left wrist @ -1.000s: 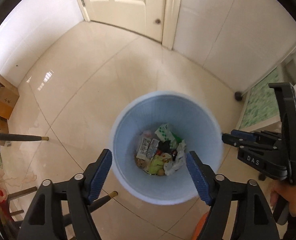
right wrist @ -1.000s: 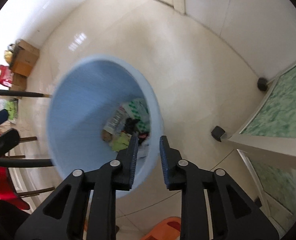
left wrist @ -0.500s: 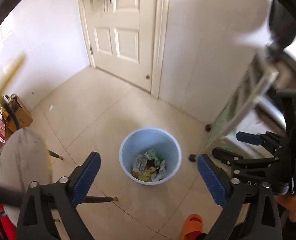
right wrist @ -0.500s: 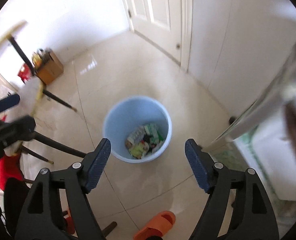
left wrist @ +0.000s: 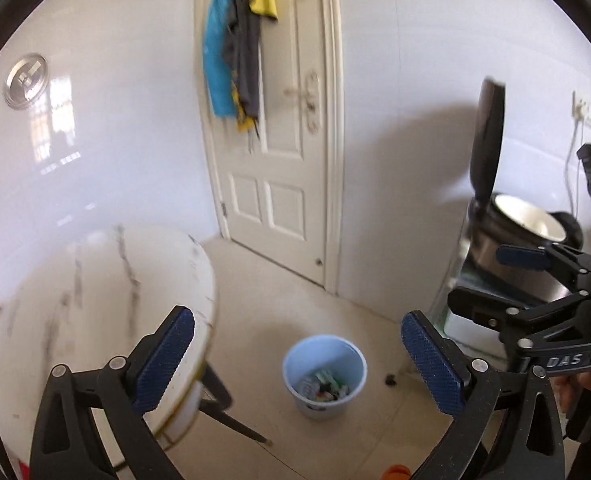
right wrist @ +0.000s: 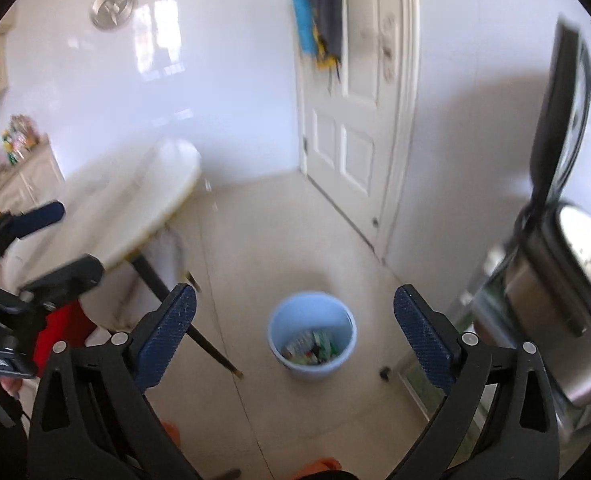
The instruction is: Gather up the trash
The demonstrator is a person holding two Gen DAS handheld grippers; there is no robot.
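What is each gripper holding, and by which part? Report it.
Nothing. The left gripper and right gripper have just been opening and stand wide, empty; the blue bin sits on the floor beyond them.

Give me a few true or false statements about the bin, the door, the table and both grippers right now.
1. The blue bin holds trash. True.
2. The left gripper is shut on a wrapper. False: its jaws stand wide with nothing between them.
3. Cloths hang on the white door. True.
4. The bin sits on the round marble table. False: it stands on the floor beside the table.
5. The right gripper is open and empty. True.
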